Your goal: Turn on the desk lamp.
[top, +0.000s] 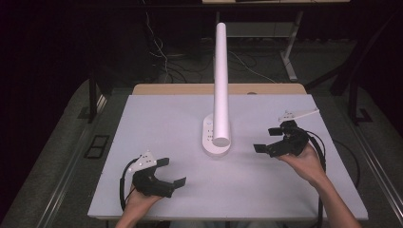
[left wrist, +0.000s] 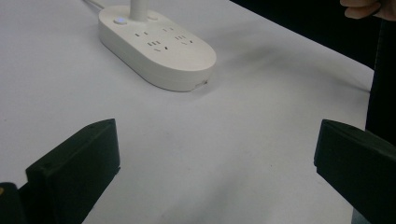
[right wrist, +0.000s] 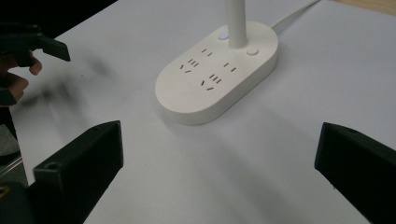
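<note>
Lamp base [right wrist: 217, 72]: we find the white oval base at the middle of the table, flat on the surface. Its top carries socket slots, a small lit button [right wrist: 224, 35] and a plain round button [right wrist: 252, 51].

Lamp stem [top: 221, 80]: a white tube rises from the far end of the base and leans toward the high view camera. We see its round end above the base.

Power cord [right wrist: 299, 11]: a white lead leaves the far end of the base and runs toward the table's back edge.

Left gripper [top: 177, 172]: held low at the near left, jaws spread wide, nothing between them, pointing toward the base and well apart from it.

Right gripper [top: 267, 139]: held at the right, jaws spread wide and empty, aimed at the base, near it but apart.

Table [top: 157, 118]: pale sheet on a wooden top; dark floor, cables and frame legs beyond.

Risk, tipping: we judge the long stem a lever. A jaw that strikes it from the side could rock or tip the lamp.

Risk, sliding: a push on the smooth base from one side alone could slide it across the sheet.

Risk, buttons: a jaw pressed on the top could trip a button.

Risk, cord: dragging the base nearer could pull the lead taut.
</note>
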The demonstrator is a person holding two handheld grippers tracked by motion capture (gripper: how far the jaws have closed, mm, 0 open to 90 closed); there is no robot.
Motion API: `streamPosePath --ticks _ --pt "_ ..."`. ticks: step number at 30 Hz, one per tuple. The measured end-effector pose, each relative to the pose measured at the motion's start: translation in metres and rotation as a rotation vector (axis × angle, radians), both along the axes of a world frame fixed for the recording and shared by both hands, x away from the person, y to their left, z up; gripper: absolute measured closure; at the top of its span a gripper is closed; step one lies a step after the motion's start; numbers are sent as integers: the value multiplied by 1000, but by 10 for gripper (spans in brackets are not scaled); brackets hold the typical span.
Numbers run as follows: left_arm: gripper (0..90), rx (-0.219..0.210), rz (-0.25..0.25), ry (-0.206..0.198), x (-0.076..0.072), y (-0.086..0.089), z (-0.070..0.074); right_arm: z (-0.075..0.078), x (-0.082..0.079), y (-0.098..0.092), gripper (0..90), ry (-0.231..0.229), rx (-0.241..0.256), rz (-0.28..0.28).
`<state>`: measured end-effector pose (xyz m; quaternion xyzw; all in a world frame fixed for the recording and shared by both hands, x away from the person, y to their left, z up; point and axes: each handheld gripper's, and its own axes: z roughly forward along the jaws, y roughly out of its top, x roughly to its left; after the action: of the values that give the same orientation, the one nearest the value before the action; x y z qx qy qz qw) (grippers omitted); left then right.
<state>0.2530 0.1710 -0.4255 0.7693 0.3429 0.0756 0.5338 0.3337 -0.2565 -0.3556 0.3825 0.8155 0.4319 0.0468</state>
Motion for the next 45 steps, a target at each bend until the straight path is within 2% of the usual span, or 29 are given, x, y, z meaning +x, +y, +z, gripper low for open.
streamPosePath --ticks 29,45 --pt "0 0 -4 0 1 1 0 14 52 42 9 -6 -25 17" --pt "0 -5 -4 -1 1 2 0 9 79 65 10 -2 -49 27"
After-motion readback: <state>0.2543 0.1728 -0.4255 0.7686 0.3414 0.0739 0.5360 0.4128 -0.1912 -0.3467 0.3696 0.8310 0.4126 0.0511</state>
